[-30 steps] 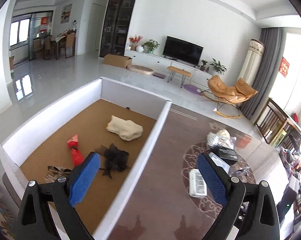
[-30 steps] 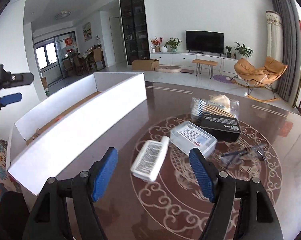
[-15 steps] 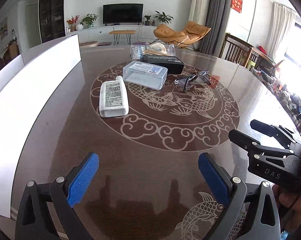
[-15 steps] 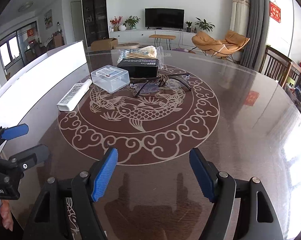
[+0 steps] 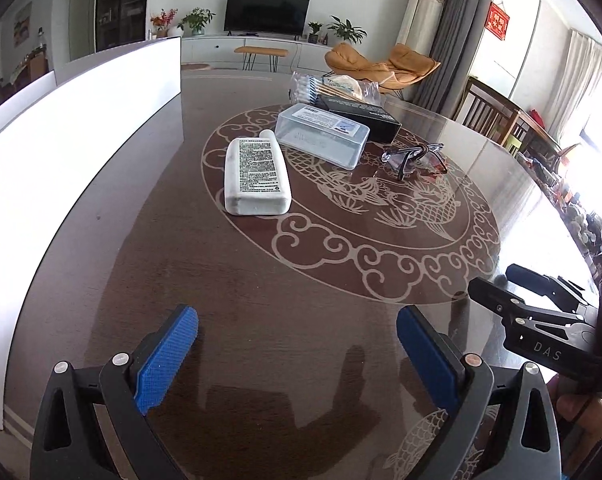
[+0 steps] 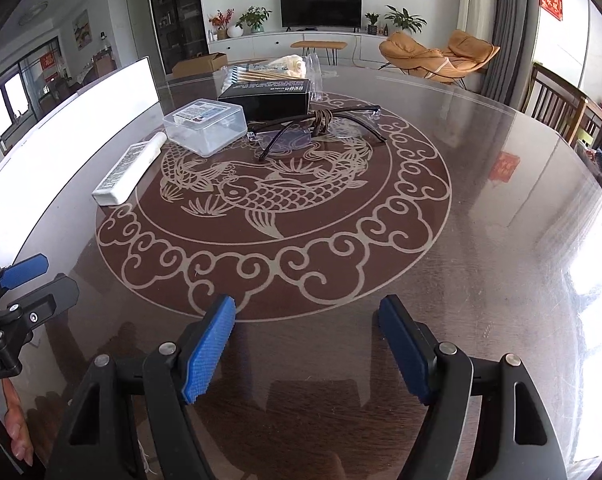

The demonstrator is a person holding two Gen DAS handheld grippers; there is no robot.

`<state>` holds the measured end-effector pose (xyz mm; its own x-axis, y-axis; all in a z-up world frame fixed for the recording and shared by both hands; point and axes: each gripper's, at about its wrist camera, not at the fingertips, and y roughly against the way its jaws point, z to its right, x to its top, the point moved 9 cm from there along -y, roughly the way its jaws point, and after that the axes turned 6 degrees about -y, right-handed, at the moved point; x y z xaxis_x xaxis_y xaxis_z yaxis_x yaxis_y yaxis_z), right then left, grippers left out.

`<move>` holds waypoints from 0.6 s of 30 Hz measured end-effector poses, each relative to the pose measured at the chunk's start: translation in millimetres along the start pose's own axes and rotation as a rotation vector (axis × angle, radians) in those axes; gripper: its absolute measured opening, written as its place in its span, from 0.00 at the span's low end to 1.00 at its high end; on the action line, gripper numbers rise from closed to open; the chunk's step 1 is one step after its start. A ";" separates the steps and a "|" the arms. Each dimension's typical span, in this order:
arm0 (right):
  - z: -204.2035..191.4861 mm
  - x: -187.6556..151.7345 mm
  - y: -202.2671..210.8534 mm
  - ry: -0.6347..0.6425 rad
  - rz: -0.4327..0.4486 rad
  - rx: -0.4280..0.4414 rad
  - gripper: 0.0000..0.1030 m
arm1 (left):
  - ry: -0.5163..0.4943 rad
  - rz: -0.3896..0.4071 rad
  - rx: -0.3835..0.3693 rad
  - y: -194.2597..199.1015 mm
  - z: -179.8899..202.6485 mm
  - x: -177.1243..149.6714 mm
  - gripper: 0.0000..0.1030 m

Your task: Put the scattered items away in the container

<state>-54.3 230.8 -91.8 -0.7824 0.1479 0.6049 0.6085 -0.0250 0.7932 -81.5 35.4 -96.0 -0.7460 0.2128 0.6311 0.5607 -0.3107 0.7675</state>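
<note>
Dark lacquered desk [image 5: 301, 280] carried a white lotion bottle [image 5: 257, 176] just beside the white container [image 5: 81, 128], likely light, rigid and slick, best pinched across its flat sides, while left claw [image 5: 297, 354] and right claw [image 6: 307, 348] gaped wide, empty.

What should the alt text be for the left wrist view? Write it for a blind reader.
The open left gripper hovers empty above a dark table. Ahead lie a white bottle, a clear plastic box, a black box and glasses. The white container stands left; the right gripper shows at right.
</note>
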 end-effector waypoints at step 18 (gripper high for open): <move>-3.3 -1.3 -1.8 0.015 -0.007 0.000 0.79 | -0.090 -0.089 0.101 -13.7 7.1 -2.0 1.00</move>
<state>-54.8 227.5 -93.7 -0.7888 0.1335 0.6000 0.6027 -0.0242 0.7976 -85.2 45.8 -106.9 -0.7617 0.3184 0.5642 0.5306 -0.1931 0.8253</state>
